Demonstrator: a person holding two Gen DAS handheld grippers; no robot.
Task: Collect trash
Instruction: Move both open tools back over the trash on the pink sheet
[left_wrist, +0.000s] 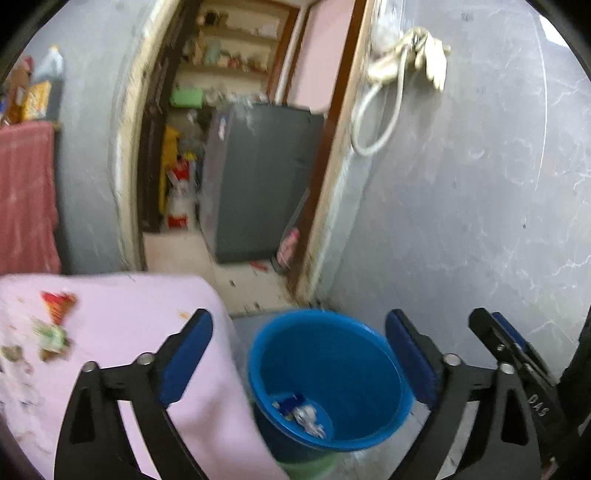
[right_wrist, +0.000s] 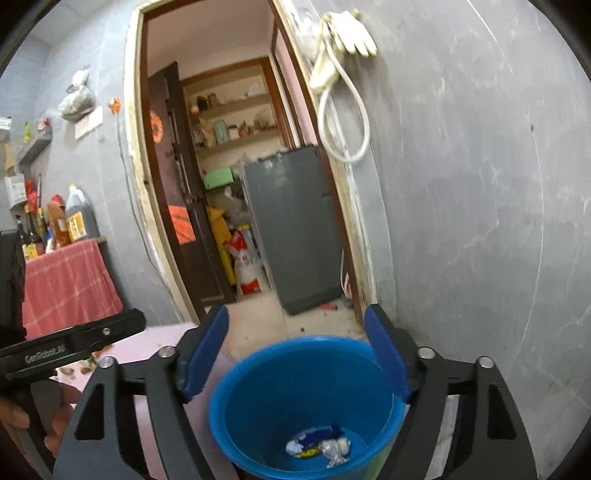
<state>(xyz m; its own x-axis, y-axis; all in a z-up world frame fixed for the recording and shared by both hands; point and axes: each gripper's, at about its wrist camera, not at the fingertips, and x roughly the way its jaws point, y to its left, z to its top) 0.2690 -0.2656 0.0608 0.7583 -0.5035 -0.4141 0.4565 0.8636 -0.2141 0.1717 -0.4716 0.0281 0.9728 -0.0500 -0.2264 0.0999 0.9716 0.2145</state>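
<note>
A blue bucket (left_wrist: 343, 373) stands on the floor beside a pink-covered table (left_wrist: 129, 332); it also shows in the right wrist view (right_wrist: 295, 395). Crumpled wrappers (left_wrist: 301, 411) lie at its bottom, seen too in the right wrist view (right_wrist: 321, 445). A red wrapper (left_wrist: 57, 304) and green scraps (left_wrist: 50, 336) lie on the pink cloth. My left gripper (left_wrist: 299, 354) is open and empty above the bucket's rim. My right gripper (right_wrist: 295, 354) is open and empty over the bucket; it shows in the left wrist view (left_wrist: 495, 332).
A grey wall (right_wrist: 480, 221) stands right of the bucket. An open doorway leads to a grey fridge (right_wrist: 291, 225) and shelves. A red-covered stand (right_wrist: 66, 284) with bottles is at the left. A white hose (right_wrist: 343, 122) hangs on the wall.
</note>
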